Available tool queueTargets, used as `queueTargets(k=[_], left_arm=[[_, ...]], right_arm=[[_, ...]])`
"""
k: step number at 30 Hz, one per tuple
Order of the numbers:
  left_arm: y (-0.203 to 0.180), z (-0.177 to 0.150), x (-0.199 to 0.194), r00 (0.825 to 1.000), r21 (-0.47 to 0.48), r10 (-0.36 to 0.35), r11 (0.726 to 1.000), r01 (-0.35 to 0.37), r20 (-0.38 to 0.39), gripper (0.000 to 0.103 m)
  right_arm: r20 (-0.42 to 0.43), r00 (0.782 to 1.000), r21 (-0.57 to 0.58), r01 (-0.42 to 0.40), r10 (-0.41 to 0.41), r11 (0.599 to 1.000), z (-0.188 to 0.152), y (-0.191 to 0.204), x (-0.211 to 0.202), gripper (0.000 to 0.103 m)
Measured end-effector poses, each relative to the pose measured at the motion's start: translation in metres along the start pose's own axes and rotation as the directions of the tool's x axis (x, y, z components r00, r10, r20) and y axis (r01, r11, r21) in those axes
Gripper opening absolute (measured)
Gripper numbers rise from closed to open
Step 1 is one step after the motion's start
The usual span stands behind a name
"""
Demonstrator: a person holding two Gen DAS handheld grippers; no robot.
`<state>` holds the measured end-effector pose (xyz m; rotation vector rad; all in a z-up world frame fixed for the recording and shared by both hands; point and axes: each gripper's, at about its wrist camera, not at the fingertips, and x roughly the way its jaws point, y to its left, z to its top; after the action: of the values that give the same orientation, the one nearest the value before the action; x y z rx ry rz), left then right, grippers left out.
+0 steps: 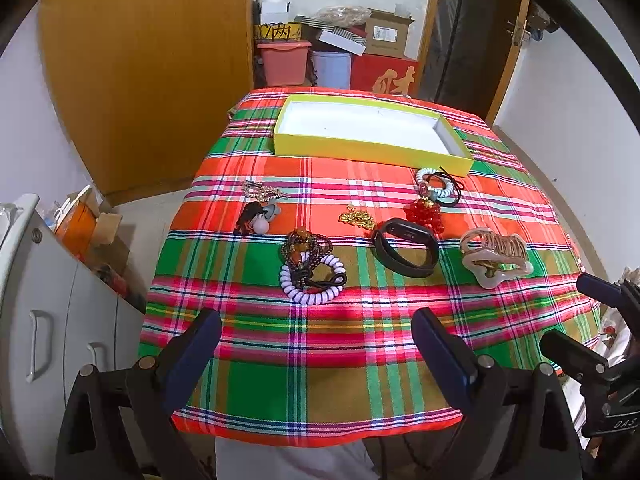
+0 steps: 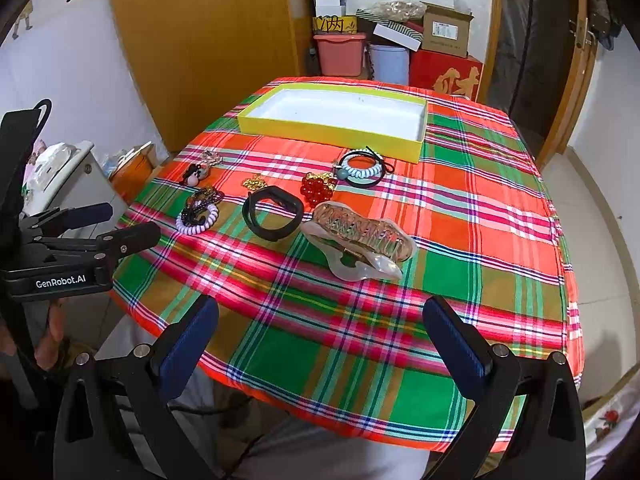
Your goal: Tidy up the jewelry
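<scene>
An empty yellow box (image 1: 372,148) (image 2: 332,130) with a white inside stands at the far side of the plaid table. Jewelry lies in front of it: a large pearly hair claw (image 1: 494,254) (image 2: 360,244), a black wristband (image 1: 404,246) (image 2: 272,214), red beads (image 1: 424,212) (image 2: 318,186), a gold chain (image 1: 356,218), a white coil tie with dark beads (image 1: 312,272) (image 2: 198,216), and a pale blue coil tie (image 1: 438,186) (image 2: 362,168). My left gripper (image 1: 316,320) and right gripper (image 2: 320,312) are open and empty, above the near table edge.
A red, green and orange plaid cloth (image 1: 320,360) covers the table. Small clips and a bobble tie (image 1: 256,212) lie at the left. Grey drawers (image 1: 52,320) stand left of the table. Boxes and bins (image 1: 336,48) are stacked behind, beside a wooden wardrobe (image 1: 152,60).
</scene>
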<state>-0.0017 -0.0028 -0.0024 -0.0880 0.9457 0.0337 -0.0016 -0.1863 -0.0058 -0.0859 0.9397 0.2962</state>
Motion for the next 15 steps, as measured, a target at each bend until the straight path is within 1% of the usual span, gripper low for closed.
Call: queueTargets(k=[9, 15], left_arm=[[-0.0017, 0.0005, -0.0006, 1.000, 0.007, 0.006, 1.000, -0.006, 0.003, 0.097], [-0.0002, 0.0006, -0.0013, 1.000, -0.001, 0.006, 1.000, -0.006, 0.004, 0.097]], right_arm=[[0.002, 1.000, -0.004, 0.010, -0.010, 1.000, 0.0012, -0.0001, -0.0014, 0.102], [-0.002, 1.000, -0.008, 0.002, -0.002, 1.000, 0.0012, 0.0005, -0.0014, 0.102]])
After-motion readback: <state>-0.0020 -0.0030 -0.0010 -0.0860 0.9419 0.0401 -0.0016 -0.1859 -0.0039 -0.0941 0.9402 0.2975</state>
